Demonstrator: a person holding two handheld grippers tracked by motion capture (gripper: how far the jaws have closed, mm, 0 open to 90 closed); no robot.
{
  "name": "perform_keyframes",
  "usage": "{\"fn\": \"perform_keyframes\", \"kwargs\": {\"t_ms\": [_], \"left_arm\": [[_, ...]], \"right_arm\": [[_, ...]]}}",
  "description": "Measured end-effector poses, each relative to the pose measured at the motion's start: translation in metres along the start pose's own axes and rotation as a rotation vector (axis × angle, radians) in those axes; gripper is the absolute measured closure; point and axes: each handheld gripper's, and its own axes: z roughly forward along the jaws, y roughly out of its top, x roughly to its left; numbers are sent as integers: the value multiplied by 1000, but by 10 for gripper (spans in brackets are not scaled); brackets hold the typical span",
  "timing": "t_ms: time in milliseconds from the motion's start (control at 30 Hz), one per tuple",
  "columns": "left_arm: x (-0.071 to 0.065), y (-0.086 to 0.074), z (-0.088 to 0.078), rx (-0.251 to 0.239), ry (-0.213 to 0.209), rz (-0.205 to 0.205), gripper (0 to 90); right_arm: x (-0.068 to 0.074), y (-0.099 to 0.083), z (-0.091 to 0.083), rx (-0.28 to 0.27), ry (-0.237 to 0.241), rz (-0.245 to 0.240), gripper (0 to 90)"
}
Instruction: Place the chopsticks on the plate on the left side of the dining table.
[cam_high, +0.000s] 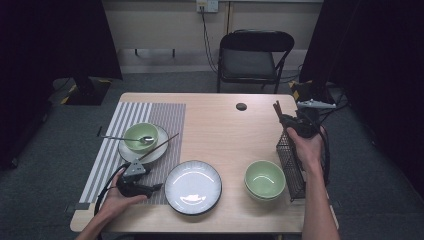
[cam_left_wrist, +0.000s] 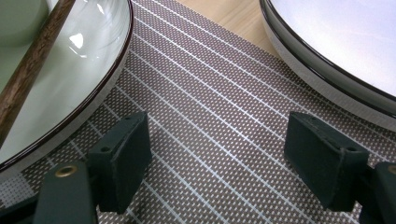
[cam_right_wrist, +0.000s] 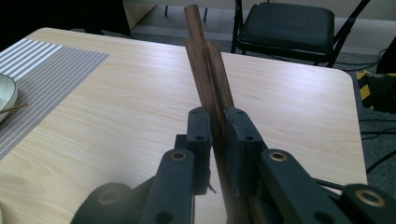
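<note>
My right gripper (cam_right_wrist: 216, 135) is shut on several dark wooden chopsticks (cam_right_wrist: 205, 70) that stand up between its pads; in the high view the right gripper (cam_high: 292, 122) holds those chopsticks (cam_high: 277, 109) over the black wire basket (cam_high: 291, 165) at the table's right edge. My left gripper (cam_left_wrist: 224, 154) stands open just above the striped placemat (cam_left_wrist: 210, 112), nothing between its jaws. It lies between a white plate with a single chopstick (cam_left_wrist: 28, 70) across it and the dark-rimmed plate (cam_left_wrist: 336, 51). From above the left gripper (cam_high: 156, 187) rests on the placemat's near edge.
A green bowl (cam_high: 141, 136) with a spoon (cam_high: 125, 138) sits on a white plate (cam_high: 155, 152) on the placemat (cam_high: 165, 115). A dark-rimmed plate (cam_high: 193, 187) and stacked green bowls (cam_high: 265, 180) stand near the front. A black folding chair (cam_high: 252, 57) is behind the table.
</note>
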Motion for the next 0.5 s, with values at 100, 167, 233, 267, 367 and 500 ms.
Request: {"fn": "perform_keyframes", "kwargs": {"t_ms": [100, 167, 233, 267, 367, 500], "left_arm": [[0, 0, 0, 0, 0, 0, 224], [0, 0, 0, 1, 0, 0, 224], [0, 0, 0, 0, 0, 0, 224], [0, 0, 0, 0, 1, 0, 224], [0, 0, 0, 0, 0, 0, 224], [0, 0, 0, 0, 1, 0, 224]], "right_arm": [[0, 0, -4, -9, 2, -8, 810], [0, -1, -6, -19, 6, -12, 813], [-1, 0, -8, -33, 15, -6, 817], [-1, 0, -9, -37, 20, -9, 817], [-1, 2, -12, -56, 24, -5, 831], [-3, 4, -15, -70, 25, -3, 837]]}}
